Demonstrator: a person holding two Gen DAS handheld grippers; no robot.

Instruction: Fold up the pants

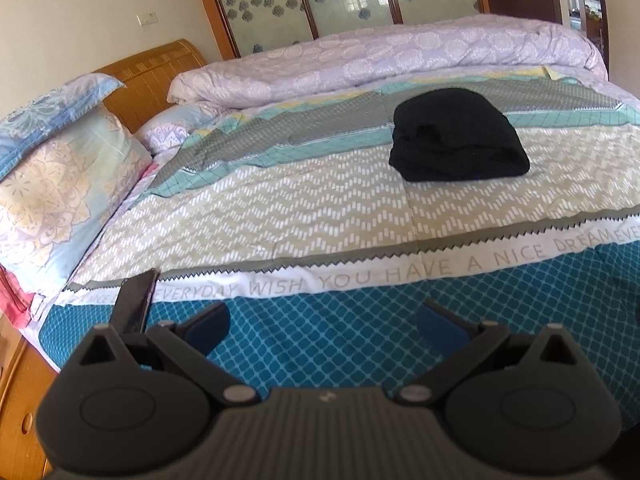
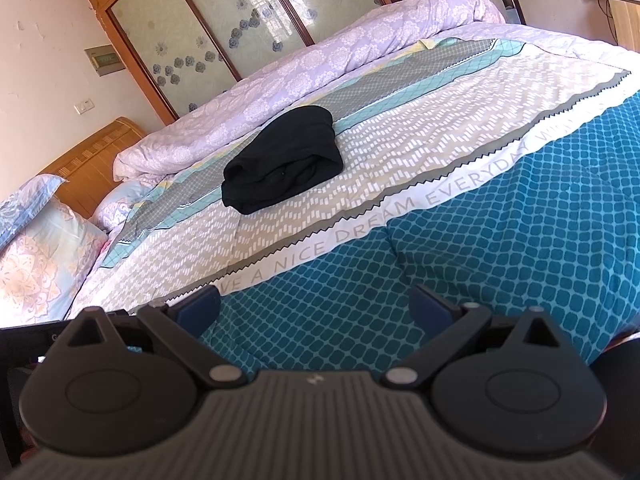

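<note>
Black pants (image 1: pixel 456 136) lie folded in a compact bundle on the patterned bedspread (image 1: pixel 280 208), toward the far middle of the bed. They also show in the right wrist view (image 2: pixel 282 160). My left gripper (image 1: pixel 322 322) is open and empty, held over the near teal part of the bedspread, well short of the pants. My right gripper (image 2: pixel 314 308) is open and empty too, over the teal part (image 2: pixel 480 248), also well short of the pants.
A rolled lilac duvet (image 1: pixel 400 56) lies along the far side of the bed. Pillows (image 1: pixel 52 184) lean at the wooden headboard (image 1: pixel 156 76) on the left. A dark phone (image 1: pixel 134 300) lies near the left gripper. Wardrobe doors (image 2: pixel 224 20) stand behind the bed.
</note>
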